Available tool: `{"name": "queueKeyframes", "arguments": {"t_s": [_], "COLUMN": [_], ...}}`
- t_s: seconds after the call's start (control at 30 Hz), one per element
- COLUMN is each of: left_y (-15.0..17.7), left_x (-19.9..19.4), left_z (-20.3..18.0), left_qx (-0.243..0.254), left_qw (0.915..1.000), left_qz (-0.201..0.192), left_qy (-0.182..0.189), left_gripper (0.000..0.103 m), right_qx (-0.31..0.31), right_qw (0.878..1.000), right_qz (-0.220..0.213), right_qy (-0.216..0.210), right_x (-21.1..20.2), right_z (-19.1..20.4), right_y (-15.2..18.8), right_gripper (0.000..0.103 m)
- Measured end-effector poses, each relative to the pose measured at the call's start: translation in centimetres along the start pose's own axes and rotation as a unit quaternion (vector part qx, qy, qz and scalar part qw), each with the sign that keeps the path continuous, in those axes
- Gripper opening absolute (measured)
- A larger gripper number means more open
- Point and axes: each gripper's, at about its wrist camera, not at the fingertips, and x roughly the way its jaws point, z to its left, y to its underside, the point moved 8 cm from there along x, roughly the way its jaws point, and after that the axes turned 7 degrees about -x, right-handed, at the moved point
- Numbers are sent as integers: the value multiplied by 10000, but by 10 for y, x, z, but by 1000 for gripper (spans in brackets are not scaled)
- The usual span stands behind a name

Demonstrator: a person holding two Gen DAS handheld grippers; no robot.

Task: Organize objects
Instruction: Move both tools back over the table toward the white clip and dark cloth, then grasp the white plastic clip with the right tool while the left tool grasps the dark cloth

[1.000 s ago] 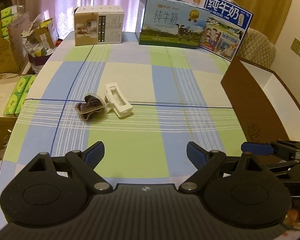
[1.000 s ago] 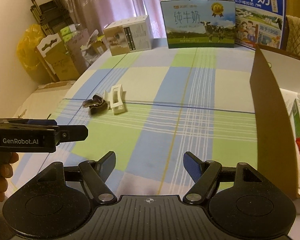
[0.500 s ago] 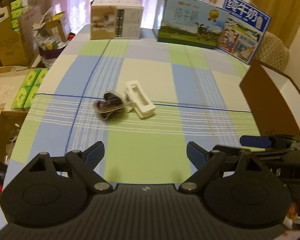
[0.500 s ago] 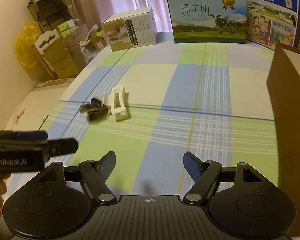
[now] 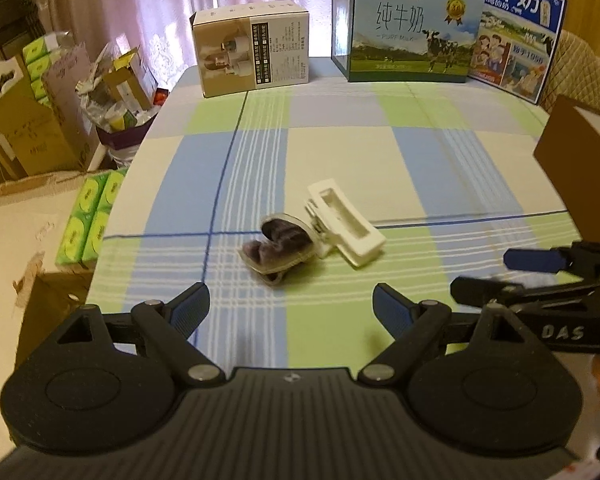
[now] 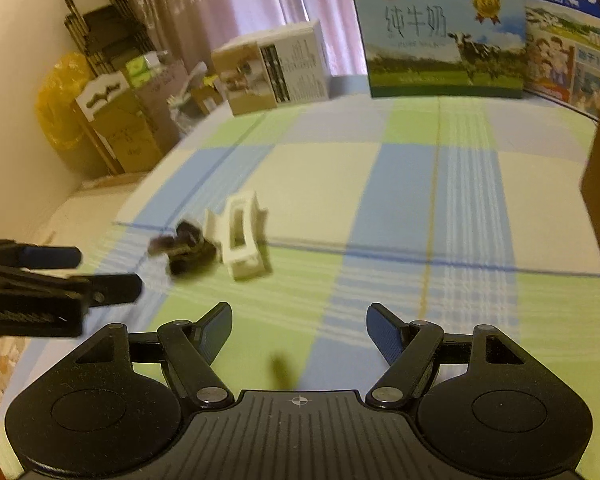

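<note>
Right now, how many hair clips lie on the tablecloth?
2: a white clip mid-table and a dark clip touching its left side. None seem hidden.

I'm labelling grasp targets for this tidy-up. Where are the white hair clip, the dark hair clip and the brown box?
white hair clip (image 5: 346, 222), left wrist view, on its slotted top face.
dark hair clip (image 5: 278, 246), left wrist view, on its fuzzy middle.
brown box (image 5: 568, 184), left wrist view, on its near outer wall.
</note>
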Motion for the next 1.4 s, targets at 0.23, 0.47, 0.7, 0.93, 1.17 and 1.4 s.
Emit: {"name": "queueKeyframes", "arguments": {"t_s": [0.23,0.47,0.7,0.93,1.17,1.4], "left_y": [-1,-3,-5,-6,-5,-6], "left_x": [30,38,42,44,46,54], "left_z": [16,31,36,42,37,27], "left_qx": [-171,-422,-436,-528,-467,-656], "left_qw": [9998,9989,9987,9980,9985,9978], "left_qz": [111,124,125,136,105,58], "left_qy": [-17,-176,-245,-317,-249,20], "left_gripper": [80,77,77,77,79,82], "right_qx": [-310,-798,-1068,-1202,-1084,-735], "right_qw": [9994,9966,9942,9927,9941,9952], "right_qz": [-136,-168,-104,-56,-40,99], "right_qy": [-86,-103,-98,-113,-23,644], "right_x": [23,50,72,88,87,75], "right_z": [20,39,41,45,35,3], "right_y": [-15,-20,-20,-17,-18,-23], "right_gripper": [71,57,49,37,28,28]}}
